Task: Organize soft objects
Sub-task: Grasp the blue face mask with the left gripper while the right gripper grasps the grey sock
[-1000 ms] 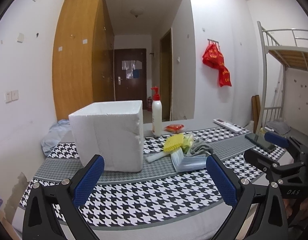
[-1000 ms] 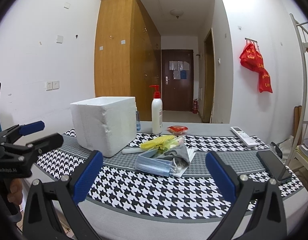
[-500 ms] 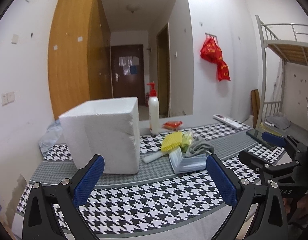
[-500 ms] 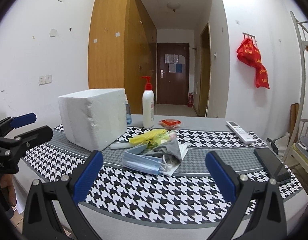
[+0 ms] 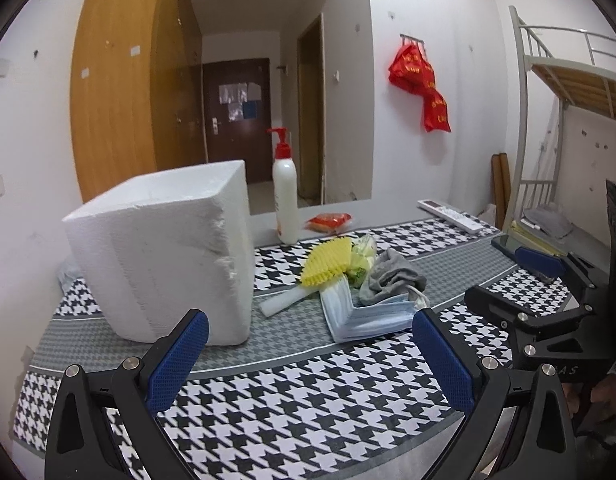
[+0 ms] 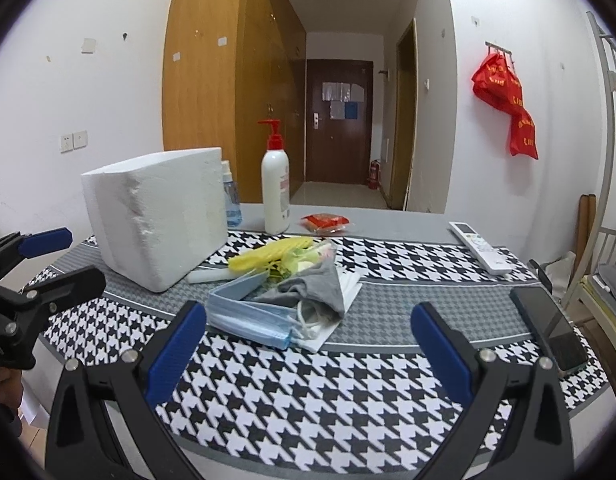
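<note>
Jaws wide apart on both sides, nothing between the blue pads. That was my left gripper (image 5: 308, 356) and my right gripper (image 6: 308, 352), both hanging empty over the near edge of the houndstooth tablecloth (image 6: 348, 376).

What had just changed was the approach. Over the last second I had carried both grippers forward and a touch lower, so the pile grew in both views and the white foam box (image 5: 163, 252) swelled until it filled the left side of the left wrist camera. On the table itself, nothing had shifted.

The soft things lay heaped just beside the box's right face: a stack of blue face masks (image 6: 247, 312) nearest me, a grey sock (image 6: 312, 288) slumped on top and touching them, a crumpled green-and-yellow plastic bag (image 6: 303, 256) behind, and a yellow silicone brush (image 5: 328, 260) whose pale handle pointed toward the box.

Farther out stood the pump bottle (image 6: 275, 196), a red packet (image 6: 325, 222), the remote control (image 6: 480, 246) and a phone (image 6: 548, 328) at the right edge, all well apart from the heap.

My reading: the task was barely begun. I was closing in, the right gripper facing the masks almost squarely, and the box looked like the likely bin.
</note>
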{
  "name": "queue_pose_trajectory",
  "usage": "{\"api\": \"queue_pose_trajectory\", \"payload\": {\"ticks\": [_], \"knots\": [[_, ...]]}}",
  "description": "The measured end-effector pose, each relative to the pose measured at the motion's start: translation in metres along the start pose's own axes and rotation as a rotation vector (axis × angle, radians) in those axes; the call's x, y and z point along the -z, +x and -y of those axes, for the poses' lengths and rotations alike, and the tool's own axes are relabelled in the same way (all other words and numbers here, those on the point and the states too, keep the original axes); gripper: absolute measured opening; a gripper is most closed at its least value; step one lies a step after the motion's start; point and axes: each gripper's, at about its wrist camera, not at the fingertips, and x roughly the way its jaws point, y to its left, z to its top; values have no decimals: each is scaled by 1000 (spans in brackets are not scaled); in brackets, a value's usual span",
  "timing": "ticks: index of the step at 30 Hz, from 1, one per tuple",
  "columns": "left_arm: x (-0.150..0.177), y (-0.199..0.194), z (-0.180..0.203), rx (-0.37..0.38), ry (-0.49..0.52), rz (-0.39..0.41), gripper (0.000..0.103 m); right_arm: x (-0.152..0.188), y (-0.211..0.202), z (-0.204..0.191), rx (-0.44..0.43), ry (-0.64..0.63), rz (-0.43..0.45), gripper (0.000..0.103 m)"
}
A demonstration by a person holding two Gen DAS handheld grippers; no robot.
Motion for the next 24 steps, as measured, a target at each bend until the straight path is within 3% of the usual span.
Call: {"api": "queue_pose_trajectory", "payload": {"ticks": [11, 19, 24], "knots": [[-5, 35, 2, 41, 21, -91, 102, -11, 26, 2, -29, -20, -61, 103], [-13, 52, 0, 50, 20, -107, 102, -21, 37, 15, -73, 12, -76, 103], [-15, 63, 0, 58, 21, -122, 102, -24, 44, 17, -35, 5, -78, 103]]}}
